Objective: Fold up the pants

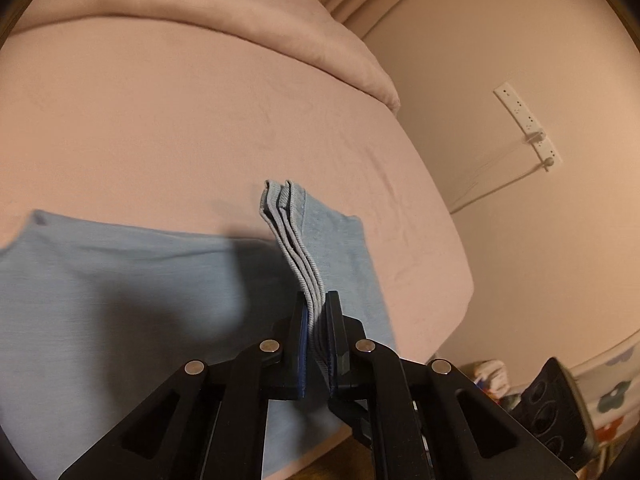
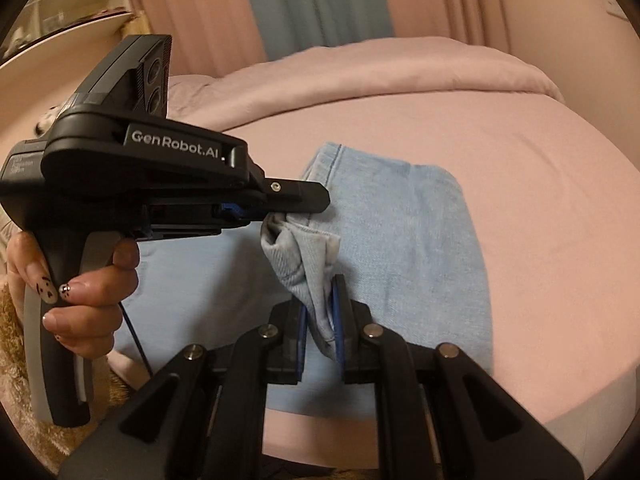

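Observation:
Light blue pants [image 1: 120,280] lie spread on a pink bed; they also show in the right wrist view [image 2: 400,220]. My left gripper [image 1: 317,304] is shut on a stacked ribbed hem of the pants [image 1: 288,232], lifted above the flat cloth. My right gripper [image 2: 322,292] is shut on a bunched part of the same hem [image 2: 304,256]. The left gripper [image 2: 304,200] shows from the side in the right wrist view, pinching the cloth just above my right gripper. A hand with painted nails holds its handle.
The pink bed [image 1: 200,120] has a folded pink duvet [image 1: 240,12] at the far end. Its edge [image 1: 452,280] drops off on the right, by a wall with a white power strip [image 1: 524,124]. Pink and blue curtains [image 2: 320,4] hang behind the bed.

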`<action>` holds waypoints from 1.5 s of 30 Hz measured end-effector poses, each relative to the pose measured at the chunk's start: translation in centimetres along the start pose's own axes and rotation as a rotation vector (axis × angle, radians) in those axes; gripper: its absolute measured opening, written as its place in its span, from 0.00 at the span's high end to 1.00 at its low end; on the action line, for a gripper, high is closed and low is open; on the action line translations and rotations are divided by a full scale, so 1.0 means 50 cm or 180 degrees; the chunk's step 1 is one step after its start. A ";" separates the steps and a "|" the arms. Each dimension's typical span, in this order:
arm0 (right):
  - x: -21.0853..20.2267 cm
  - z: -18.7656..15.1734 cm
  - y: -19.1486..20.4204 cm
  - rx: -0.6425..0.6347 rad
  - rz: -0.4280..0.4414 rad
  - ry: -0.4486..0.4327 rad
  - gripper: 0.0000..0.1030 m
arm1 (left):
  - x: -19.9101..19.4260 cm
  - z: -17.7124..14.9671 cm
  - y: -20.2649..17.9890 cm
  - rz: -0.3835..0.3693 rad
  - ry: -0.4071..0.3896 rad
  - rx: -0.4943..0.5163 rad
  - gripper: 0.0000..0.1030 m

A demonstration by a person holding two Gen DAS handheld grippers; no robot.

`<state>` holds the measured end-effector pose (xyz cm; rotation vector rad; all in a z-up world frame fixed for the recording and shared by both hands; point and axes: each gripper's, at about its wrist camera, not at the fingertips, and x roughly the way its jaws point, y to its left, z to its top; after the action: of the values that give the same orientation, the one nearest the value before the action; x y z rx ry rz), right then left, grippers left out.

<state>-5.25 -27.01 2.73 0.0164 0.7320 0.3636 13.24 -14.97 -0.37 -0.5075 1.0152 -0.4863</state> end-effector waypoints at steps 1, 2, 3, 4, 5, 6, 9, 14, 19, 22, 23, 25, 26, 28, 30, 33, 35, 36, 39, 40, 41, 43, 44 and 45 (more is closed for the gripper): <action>0.001 0.002 0.013 -0.0038 0.0058 0.0012 0.88 | -0.005 -0.003 0.007 0.0027 -0.0018 0.0010 0.94; 0.004 0.001 0.021 -0.0063 0.0103 0.0023 0.87 | -0.012 -0.008 0.014 0.0066 -0.0037 0.0022 0.94; 0.009 0.000 0.030 -0.0084 0.0163 0.0038 0.87 | -0.019 -0.015 0.028 0.0111 -0.0037 0.0025 0.94; 0.016 -0.002 0.037 -0.0097 0.0218 0.0081 0.87 | -0.007 -0.015 0.036 0.0144 -0.0023 0.0005 0.94; 0.025 -0.005 0.041 -0.0110 0.0252 0.0131 0.86 | -0.006 -0.022 0.050 0.0186 -0.0006 -0.0025 0.94; 0.035 -0.012 0.048 -0.0131 0.0285 0.0192 0.86 | -0.006 -0.032 0.068 0.0244 0.0016 -0.0066 0.94; 0.065 -0.024 0.067 -0.0182 0.0343 0.0380 0.85 | -0.011 -0.055 0.107 0.0340 0.0033 -0.0191 0.94; 0.081 -0.028 0.075 -0.0224 0.0453 0.0633 0.59 | -0.027 -0.074 0.145 0.0577 -0.0009 -0.0297 0.94; 0.033 -0.014 0.037 -0.0105 0.0325 0.0432 0.41 | -0.036 -0.082 0.154 0.0570 -0.0026 -0.0349 0.94; 0.014 -0.006 -0.009 0.0140 0.0108 0.0331 0.40 | -0.056 -0.084 0.146 0.0611 -0.0120 -0.0302 0.94; 0.011 -0.003 -0.029 0.0234 0.0046 0.0312 0.40 | -0.063 -0.084 0.147 0.0626 -0.0143 -0.0303 0.94; 0.000 -0.011 -0.056 0.0427 -0.0058 0.0291 0.40 | -0.072 -0.080 0.150 0.0674 -0.0190 -0.0312 0.94; 0.001 -0.010 -0.067 0.0496 -0.0112 0.0291 0.40 | -0.072 -0.079 0.154 0.0696 -0.0187 -0.0321 0.94; 0.003 -0.013 -0.082 0.0593 -0.0260 0.0316 0.41 | -0.065 -0.079 0.168 0.0727 -0.0125 -0.0397 0.94; 0.013 -0.016 -0.084 0.0658 -0.0344 0.0349 0.42 | -0.065 -0.086 0.179 0.0763 -0.0114 -0.0496 0.94; 0.039 -0.012 -0.085 0.0792 -0.0263 0.0402 0.43 | -0.066 -0.089 0.180 0.0778 -0.0112 -0.0484 0.94; 0.054 -0.015 -0.075 0.0747 -0.0318 0.0455 0.46 | -0.062 -0.087 0.182 0.0774 -0.0110 -0.0486 0.94; 0.060 -0.017 -0.072 0.0709 -0.0365 0.0474 0.47 | -0.058 -0.088 0.183 0.0798 -0.0096 -0.0477 0.94; 0.078 -0.028 -0.076 0.0671 -0.0484 0.0593 0.48 | -0.022 -0.097 0.204 0.0974 0.0048 -0.0463 0.86; 0.084 -0.030 -0.082 0.0699 -0.0479 0.0622 0.48 | -0.018 -0.100 0.211 0.0953 0.0026 -0.0479 0.84; 0.085 -0.031 -0.083 0.0697 -0.0481 0.0620 0.48 | -0.021 -0.101 0.213 0.0926 -0.0004 -0.0480 0.84; 0.084 -0.031 -0.086 0.0667 -0.0483 0.0620 0.48 | -0.027 -0.099 0.214 0.0889 0.0003 -0.0514 0.84; 0.084 -0.031 -0.088 0.0669 -0.0479 0.0620 0.48 | -0.029 -0.099 0.213 0.0889 0.0004 -0.0526 0.84; 0.084 -0.030 -0.088 0.0673 -0.0478 0.0624 0.48 | -0.034 -0.098 0.210 0.0909 -0.0006 -0.0525 0.84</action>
<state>-1.96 -29.90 -1.75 0.1262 0.9575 0.1439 9.67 -6.54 -7.71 -0.4991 1.1111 -0.1485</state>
